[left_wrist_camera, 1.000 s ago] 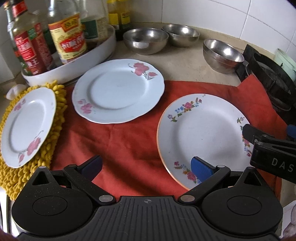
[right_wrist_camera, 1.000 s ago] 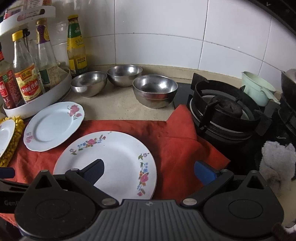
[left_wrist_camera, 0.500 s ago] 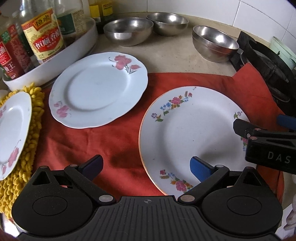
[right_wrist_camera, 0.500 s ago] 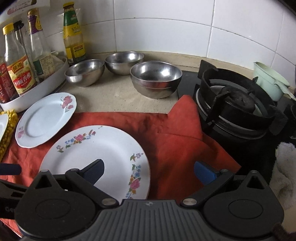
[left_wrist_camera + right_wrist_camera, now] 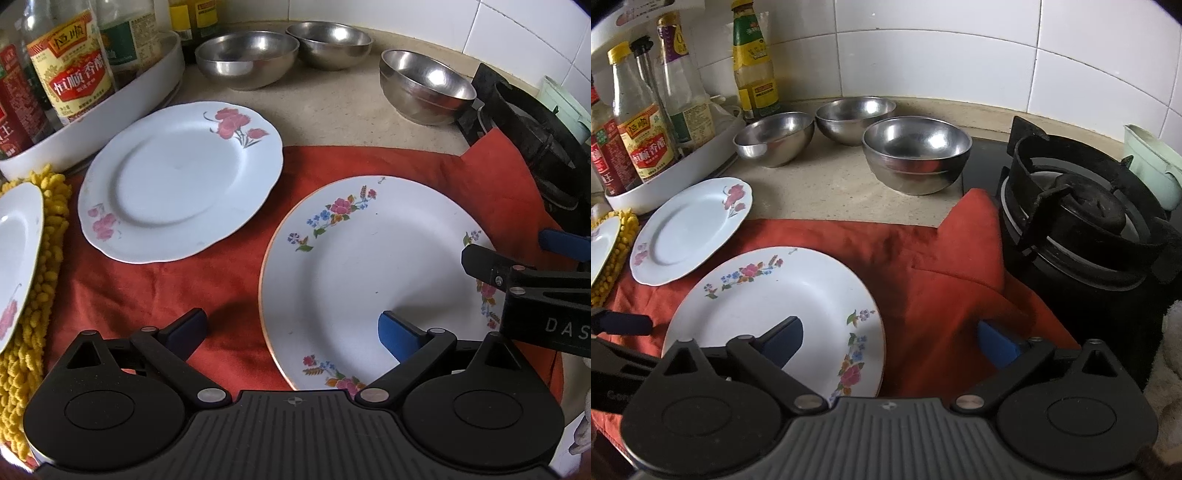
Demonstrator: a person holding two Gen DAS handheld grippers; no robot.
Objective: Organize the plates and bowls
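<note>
A large flowered plate [image 5: 373, 266] [image 5: 783, 299] lies on the red cloth [image 5: 147, 288]. A pale blue plate with red flowers [image 5: 177, 181] [image 5: 690, 229] lies to its left, and a third plate [image 5: 14, 254] rests on a yellow mat. Three steel bowls [image 5: 247, 59] [image 5: 328, 44] [image 5: 424, 85] stand on the counter behind. My left gripper [image 5: 291, 332] is open over the large plate's left rim. My right gripper [image 5: 890, 338] is open over its right rim, and it shows at the right of the left wrist view [image 5: 517, 254].
A white tray of sauce bottles [image 5: 110, 99] [image 5: 665, 177] stands at the back left. A black gas burner [image 5: 1082, 214] sits to the right, with a pale green cup [image 5: 1152, 173] behind it. A tiled wall [image 5: 960, 55] backs the counter.
Both grippers have moved forward and closer to the large flowered plate, which now fills more of each view. Both stay open.
</note>
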